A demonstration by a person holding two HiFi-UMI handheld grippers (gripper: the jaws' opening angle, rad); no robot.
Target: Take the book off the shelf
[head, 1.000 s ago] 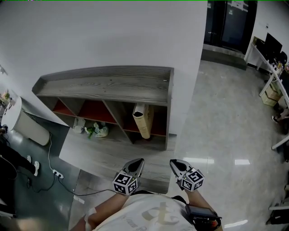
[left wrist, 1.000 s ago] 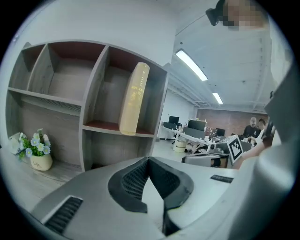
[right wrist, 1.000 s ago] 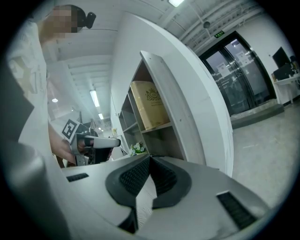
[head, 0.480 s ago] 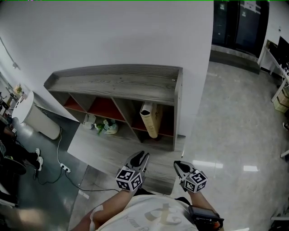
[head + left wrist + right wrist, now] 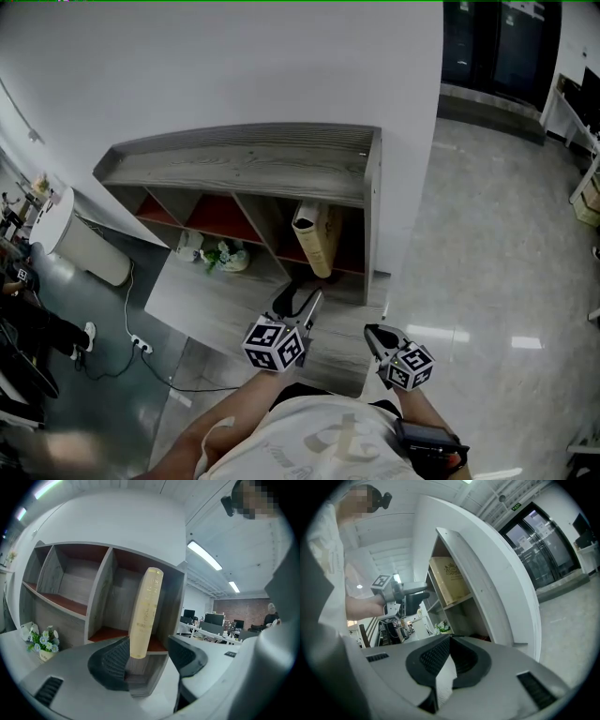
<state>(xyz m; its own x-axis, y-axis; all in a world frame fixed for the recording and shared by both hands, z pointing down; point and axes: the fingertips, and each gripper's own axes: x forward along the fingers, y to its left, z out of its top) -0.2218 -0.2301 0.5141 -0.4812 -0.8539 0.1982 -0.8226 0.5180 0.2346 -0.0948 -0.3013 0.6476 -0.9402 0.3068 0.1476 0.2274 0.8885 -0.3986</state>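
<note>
A tan book (image 5: 317, 239) leans upright in the rightmost compartment of the grey wooden shelf unit (image 5: 253, 169). My left gripper (image 5: 300, 302) is held out toward that compartment, a short way in front of it and lower. Its jaws are opening, with nothing pressed between them. In the left gripper view the book's cream spine (image 5: 146, 613) stands beyond my left gripper (image 5: 149, 644), framed by the two pads. My right gripper (image 5: 380, 337) hangs back near my body with its jaws closed on nothing. The right gripper view shows my right gripper (image 5: 449, 641), the book (image 5: 449, 580) and the left gripper (image 5: 410, 595).
A small pot of flowers (image 5: 225, 255) sits at the shelf's foot on a low grey platform (image 5: 216, 305). A white bin (image 5: 80, 239) and a power strip (image 5: 141, 345) lie to the left. Polished floor (image 5: 487, 244) and dark glass doors (image 5: 497, 42) are to the right.
My left gripper has moved forward toward the book's compartment and its jaws have gone from shut to open. The right gripper has stayed near my body.
</note>
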